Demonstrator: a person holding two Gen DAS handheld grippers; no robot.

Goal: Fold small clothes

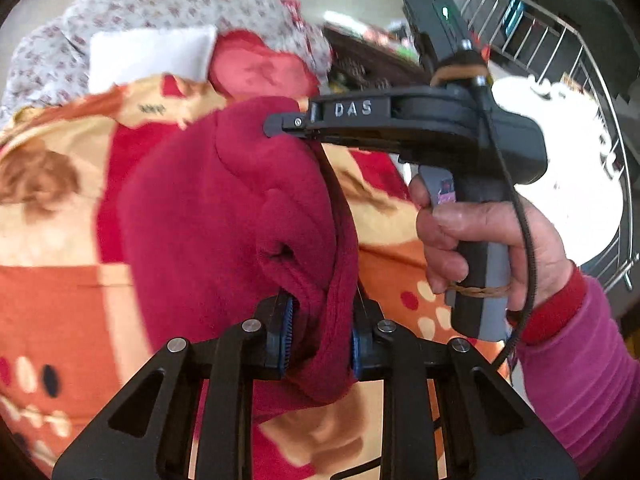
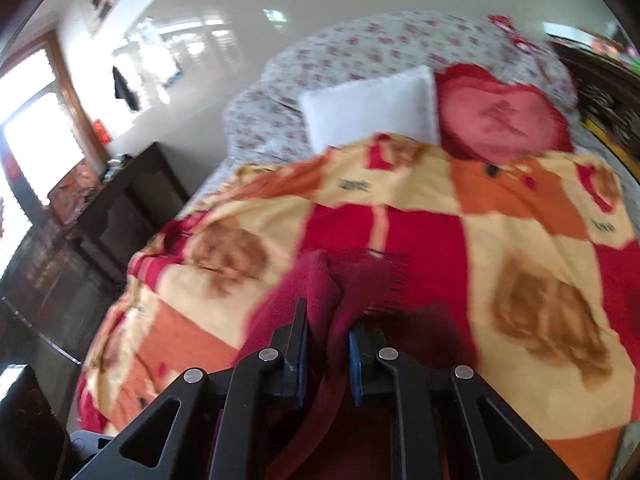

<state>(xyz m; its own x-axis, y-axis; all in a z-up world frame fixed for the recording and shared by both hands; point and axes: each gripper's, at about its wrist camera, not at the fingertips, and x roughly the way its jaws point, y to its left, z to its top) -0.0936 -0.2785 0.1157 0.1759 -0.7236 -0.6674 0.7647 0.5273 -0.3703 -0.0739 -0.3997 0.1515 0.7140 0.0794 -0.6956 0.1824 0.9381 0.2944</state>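
A bed covered by a patchwork blanket of orange, yellow and red squares with brown bear prints (image 2: 500, 216) fills both views, with a floral-print quilt (image 2: 360, 56), a white square pillow (image 2: 372, 108) and a red heart-shaped cushion (image 2: 500, 116) at its head. A dark red knitted garment (image 1: 224, 216) hangs above the blanket, stretched between the two tools. The left gripper (image 1: 322, 344) pinches a bunched fold of it between blue pads. The right gripper (image 1: 280, 124), tilted downward, clamps another edge; the person's right hand (image 1: 480, 248), in a pink sleeve, wraps its grey handle.
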